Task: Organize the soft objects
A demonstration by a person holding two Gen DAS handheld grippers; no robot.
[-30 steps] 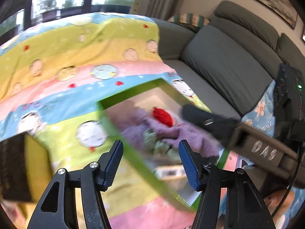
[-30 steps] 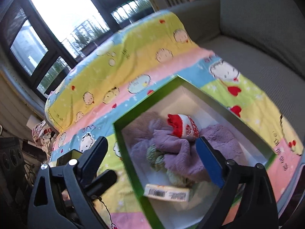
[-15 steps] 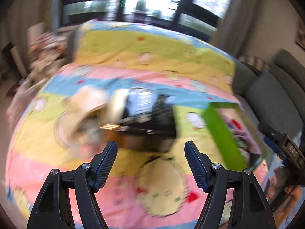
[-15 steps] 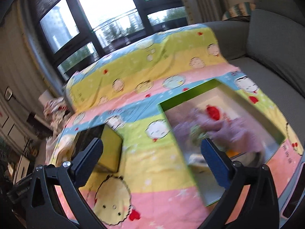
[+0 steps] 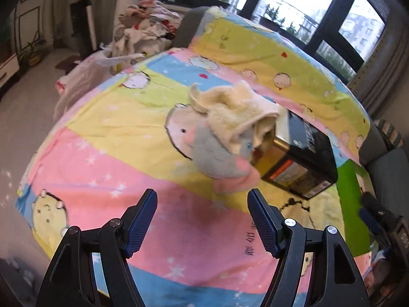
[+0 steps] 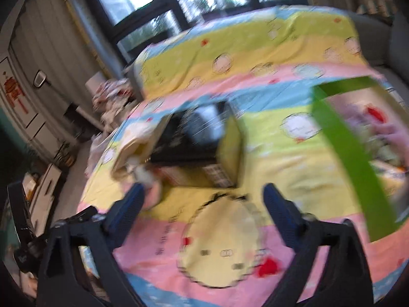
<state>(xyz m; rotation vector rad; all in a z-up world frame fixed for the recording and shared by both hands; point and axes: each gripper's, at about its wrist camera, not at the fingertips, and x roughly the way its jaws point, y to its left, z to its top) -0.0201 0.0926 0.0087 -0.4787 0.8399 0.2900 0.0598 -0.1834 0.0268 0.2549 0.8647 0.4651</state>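
Observation:
A cream cloth (image 5: 230, 110) and a grey-and-pink soft toy (image 5: 219, 153) lie heaped against a black-and-gold box (image 5: 299, 153) on the striped cartoon bedspread (image 5: 115, 133). My left gripper (image 5: 202, 204) stands open just short of the grey toy, with nothing between its fingers. The right wrist view is blurred. My right gripper (image 6: 204, 197) hangs over the bedspread before the black box (image 6: 199, 138); its jaws are closing with nothing between them. The cream cloth (image 6: 135, 138) lies left of that box. A green box (image 6: 340, 148) at the right holds purple cloth and a red item.
A heap of laundry (image 5: 143, 25) sits beyond the bedspread's far left edge. The grey sofa (image 5: 388, 168) runs along the right, with dark-framed windows behind. The green box's wall (image 5: 350, 204) stands right of the black box.
Both views have swung left, away from the green box toward the black box and the cloth heap. The left jaws stand wider than a second ago; the right jaws have narrowed a little.

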